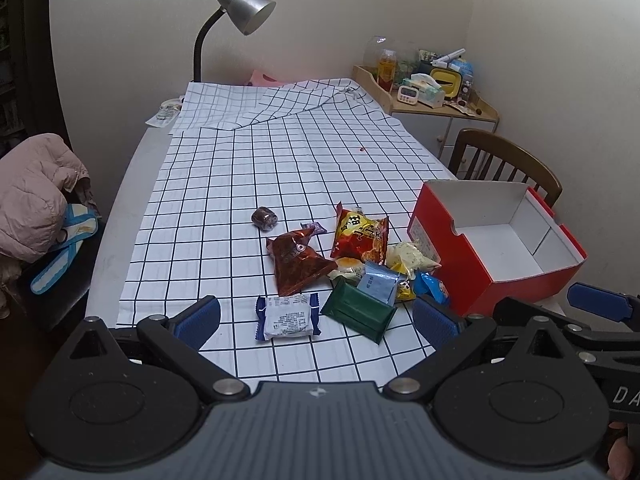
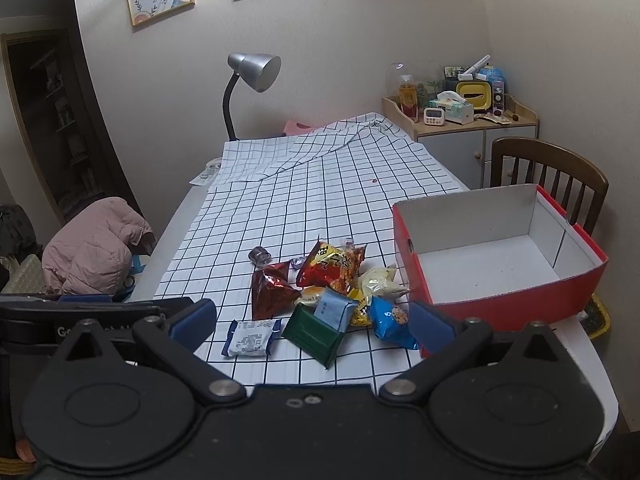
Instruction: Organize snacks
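Note:
A pile of snack packets lies on the checked tablecloth [image 1: 224, 184]: a white-and-blue packet [image 1: 287, 317], a green box [image 1: 357, 312], a dark red bag [image 1: 298, 261], an orange-red bag [image 1: 359, 236], a blue bag [image 2: 390, 318] and a small dark round snack [image 1: 264, 218]. An open red box [image 1: 496, 248] with a white, empty inside stands right of the pile; it also shows in the right wrist view [image 2: 496, 256]. My left gripper [image 1: 316, 322] is open and empty above the near table edge. My right gripper [image 2: 312, 322] is open and empty beside it.
A silver desk lamp [image 1: 240, 20] stands at the table's far end. A wooden chair [image 2: 548, 176] and a cluttered cabinet [image 2: 460, 120] are at the right. A pink jacket [image 1: 36, 196] lies on a seat at the left.

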`<act>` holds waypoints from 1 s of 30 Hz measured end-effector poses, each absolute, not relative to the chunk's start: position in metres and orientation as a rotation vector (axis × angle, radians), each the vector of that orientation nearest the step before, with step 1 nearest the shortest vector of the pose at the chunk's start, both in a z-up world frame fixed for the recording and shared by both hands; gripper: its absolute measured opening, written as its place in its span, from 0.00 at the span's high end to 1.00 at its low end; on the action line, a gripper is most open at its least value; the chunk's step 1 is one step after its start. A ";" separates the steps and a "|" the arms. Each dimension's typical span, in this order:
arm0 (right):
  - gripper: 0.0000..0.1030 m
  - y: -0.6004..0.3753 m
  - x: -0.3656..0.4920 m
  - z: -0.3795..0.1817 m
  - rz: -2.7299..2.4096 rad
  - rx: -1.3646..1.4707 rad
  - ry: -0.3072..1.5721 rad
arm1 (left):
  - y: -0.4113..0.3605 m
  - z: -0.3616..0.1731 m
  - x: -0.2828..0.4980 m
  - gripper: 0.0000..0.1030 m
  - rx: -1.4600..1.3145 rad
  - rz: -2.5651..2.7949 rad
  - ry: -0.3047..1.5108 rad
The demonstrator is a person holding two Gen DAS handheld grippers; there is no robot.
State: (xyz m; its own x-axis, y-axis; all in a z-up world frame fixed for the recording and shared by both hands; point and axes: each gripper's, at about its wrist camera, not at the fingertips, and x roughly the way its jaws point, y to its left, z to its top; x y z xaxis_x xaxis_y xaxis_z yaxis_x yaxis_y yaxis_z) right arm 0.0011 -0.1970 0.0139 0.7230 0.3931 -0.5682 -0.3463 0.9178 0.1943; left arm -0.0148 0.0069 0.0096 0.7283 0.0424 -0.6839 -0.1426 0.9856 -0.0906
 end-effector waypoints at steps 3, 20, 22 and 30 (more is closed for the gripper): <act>0.00 -0.196 0.002 0.014 0.409 0.073 0.648 | 0.007 0.009 -0.015 0.00 -0.137 0.107 0.754; 0.01 -0.193 0.002 0.014 0.404 0.065 0.649 | 0.008 0.008 -0.014 0.00 -0.127 0.114 0.759; 0.01 -0.193 0.002 0.014 0.402 0.064 0.648 | 0.008 0.008 -0.014 0.00 -0.127 0.113 0.759; 0.01 -0.194 0.000 0.014 0.398 0.067 0.649 | 0.009 0.006 -0.014 0.00 -0.131 0.108 0.763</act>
State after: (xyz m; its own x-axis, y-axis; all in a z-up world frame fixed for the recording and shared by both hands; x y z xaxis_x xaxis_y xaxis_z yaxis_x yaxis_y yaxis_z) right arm 0.0003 -0.1944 0.0140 0.7243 0.3810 -0.5747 -0.3398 0.9225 0.1833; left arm -0.0143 0.0093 0.0064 0.7182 0.0501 -0.6940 -0.1446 0.9864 -0.0785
